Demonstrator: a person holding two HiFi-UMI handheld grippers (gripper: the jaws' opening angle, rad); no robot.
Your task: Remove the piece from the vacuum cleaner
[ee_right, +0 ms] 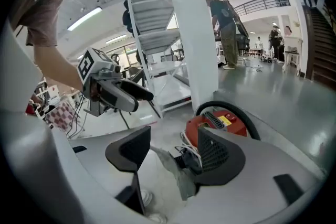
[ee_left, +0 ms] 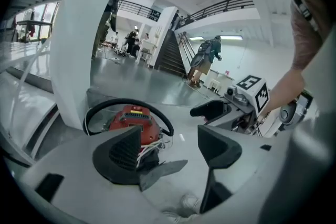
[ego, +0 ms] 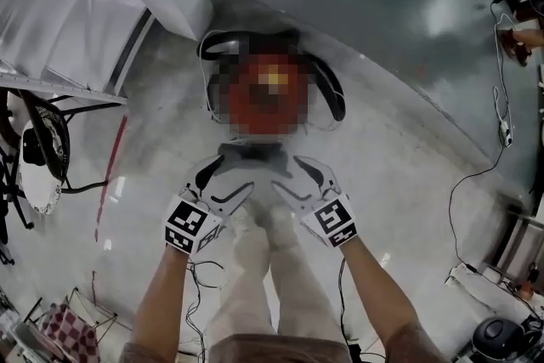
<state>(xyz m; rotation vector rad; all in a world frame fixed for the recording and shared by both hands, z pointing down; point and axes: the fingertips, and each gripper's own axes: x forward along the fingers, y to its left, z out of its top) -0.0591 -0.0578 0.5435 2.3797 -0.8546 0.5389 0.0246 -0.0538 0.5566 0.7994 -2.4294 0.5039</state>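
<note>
Pale trousers (ego: pixel 255 268) and a white shoe (ee_left: pixel 181 202) lie nearest, on a pale, scuffed concrete floor (ego: pixel 408 183). Just ahead of them the 2 tools are held side by side, tips close together. Each carries a cube of black-and-white square markers with no lettering. The left tool (ee_left: pixel 170 136) has its jaws spread with nothing between them. The right tool (ee_right: pixel 174 139) is likewise spread and empty.

Just past the tips a flat grey piece (ee_left: pixel 163 168) lies on the floor, its far end at the near end of the red vacuum (ee_left: pixel 134 120), under a bunch of white wires (ee_left: pixel 149 147). Whether the piece is fixed there cannot be told. On top of the vacuum is a small yellow label (ee_right: pixel 224 119), its print too small to read. A black hose (ee_left: pixel 123 103) loops round the vacuum's far side.

Beyond, the floor turns darker and glossy. A white column (ee_left: pixel 79 50) stands just behind the vacuum, and white metal steps (ee_right: pixel 152 23) rise beside it. Farther off are a dark staircase (ee_left: pixel 170 55), a railed gallery and several people standing in a bright hall.
</note>
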